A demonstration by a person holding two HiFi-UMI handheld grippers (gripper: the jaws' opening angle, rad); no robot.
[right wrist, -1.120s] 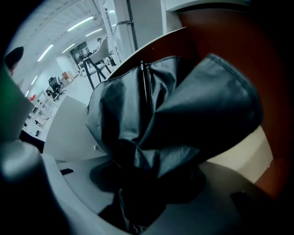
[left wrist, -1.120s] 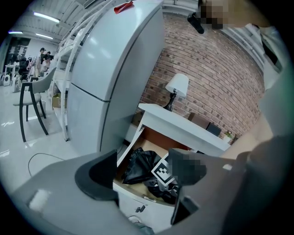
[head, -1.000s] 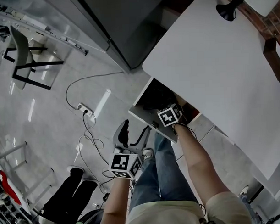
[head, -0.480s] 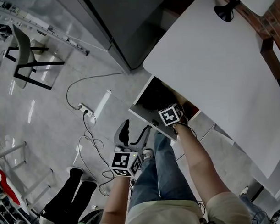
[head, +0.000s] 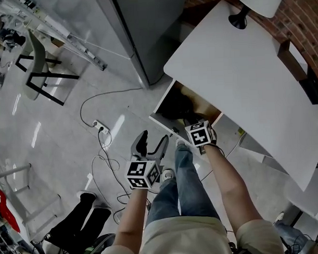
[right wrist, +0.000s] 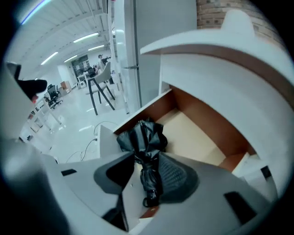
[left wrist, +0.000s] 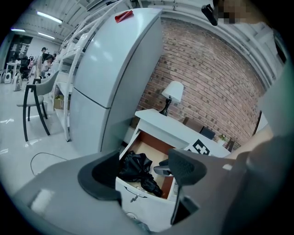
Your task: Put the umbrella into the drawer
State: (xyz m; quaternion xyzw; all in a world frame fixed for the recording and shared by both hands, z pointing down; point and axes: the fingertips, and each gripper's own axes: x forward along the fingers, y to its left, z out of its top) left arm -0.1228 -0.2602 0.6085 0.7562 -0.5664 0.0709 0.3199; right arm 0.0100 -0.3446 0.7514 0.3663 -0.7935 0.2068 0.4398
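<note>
The black folded umbrella (right wrist: 146, 142) lies inside the open wooden drawer (right wrist: 202, 114), against its front left corner. My right gripper (right wrist: 147, 174) hangs above it with its jaws apart and closing; nothing is between the pads. In the head view the drawer (head: 164, 122) juts from under the white table (head: 246, 79), with the umbrella (head: 180, 103) a dark mass inside and the right gripper (head: 193, 123) over the front edge. My left gripper (head: 149, 145) is open and empty in front of the drawer. In the left gripper view the umbrella (left wrist: 135, 167) shows beyond the open left gripper (left wrist: 144, 172).
A lamp (head: 248, 3) stands on the table's far end. A tall grey fridge (head: 145, 30) is to the left of the drawer. A power strip and cables (head: 99, 126) lie on the floor, and a chair (head: 34, 65) stands farther left. The person's legs are below the drawer.
My right gripper has lifted up out of the drawer, leaving the umbrella lying inside. The left gripper has drifted slightly up toward the drawer.
</note>
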